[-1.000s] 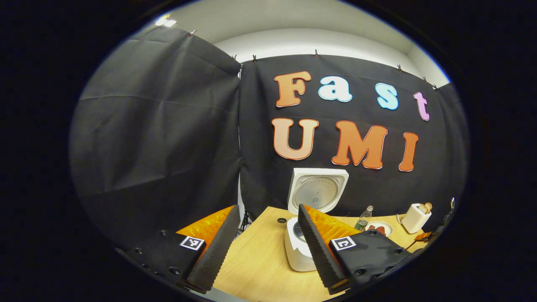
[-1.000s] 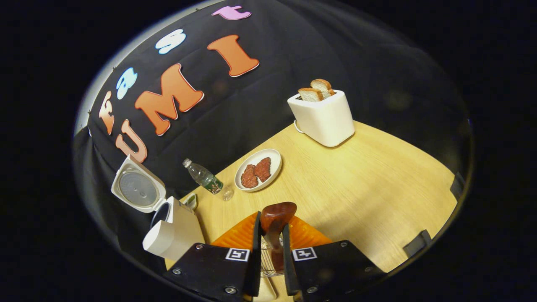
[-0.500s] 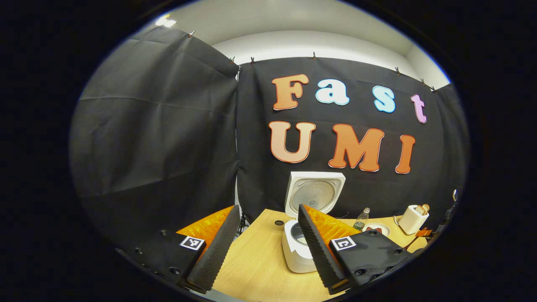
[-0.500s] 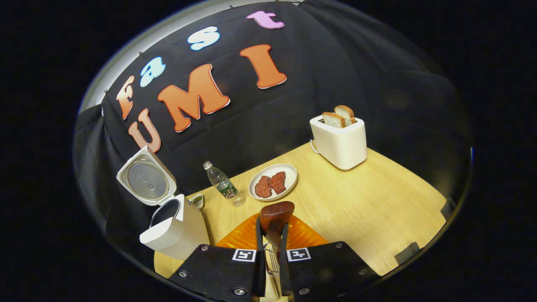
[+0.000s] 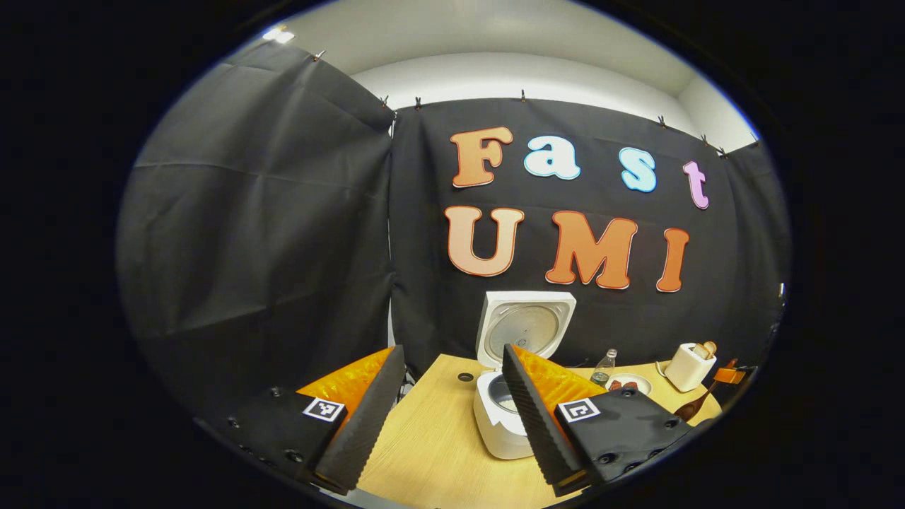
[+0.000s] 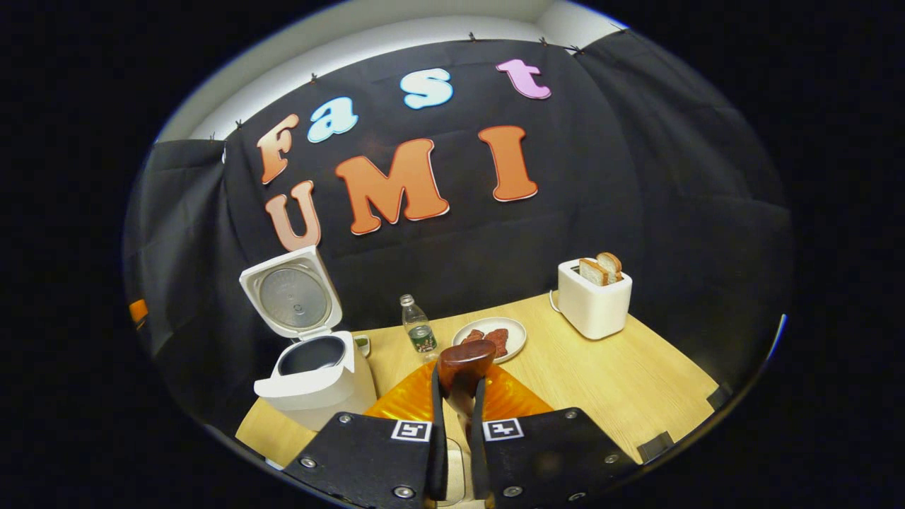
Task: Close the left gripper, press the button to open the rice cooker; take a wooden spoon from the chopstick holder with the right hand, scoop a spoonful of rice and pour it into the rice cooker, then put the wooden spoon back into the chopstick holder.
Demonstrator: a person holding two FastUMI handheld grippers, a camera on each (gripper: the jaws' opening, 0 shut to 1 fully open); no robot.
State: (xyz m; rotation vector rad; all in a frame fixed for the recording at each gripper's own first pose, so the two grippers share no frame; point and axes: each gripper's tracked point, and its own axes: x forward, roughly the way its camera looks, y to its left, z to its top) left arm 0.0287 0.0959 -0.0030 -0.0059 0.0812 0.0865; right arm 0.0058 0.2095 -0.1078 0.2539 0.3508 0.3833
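Note:
My right gripper [image 6: 458, 380] is shut on the dark brown wooden spoon [image 6: 464, 358], whose bowl sticks up past the fingertips, above the table. The white rice cooker [image 6: 319, 385] stands to its left with its lid [image 6: 292, 297] swung up and the dark inner pot showing. In the left gripper view the same rice cooker [image 5: 498, 428] sits just beyond my open left gripper [image 5: 451, 350], partly behind the right finger [image 5: 534, 417]. Nothing is between the left gripper's fingers. Far right in that view I see the right gripper [image 5: 734, 373] with the spoon [image 5: 689, 408].
On the wooden table [image 6: 601, 382] behind the spoon stand a small water bottle [image 6: 421, 333], a white plate [image 6: 520, 332] with two reddish pieces, and a white toaster [image 6: 592, 304] holding bread. A small greenish item [image 6: 362, 344] sits beside the cooker.
The right gripper has risen with the spoon and tilted level; the wire holder seen between its fingers has dropped out of sight. The left gripper has barely shifted and stays open.

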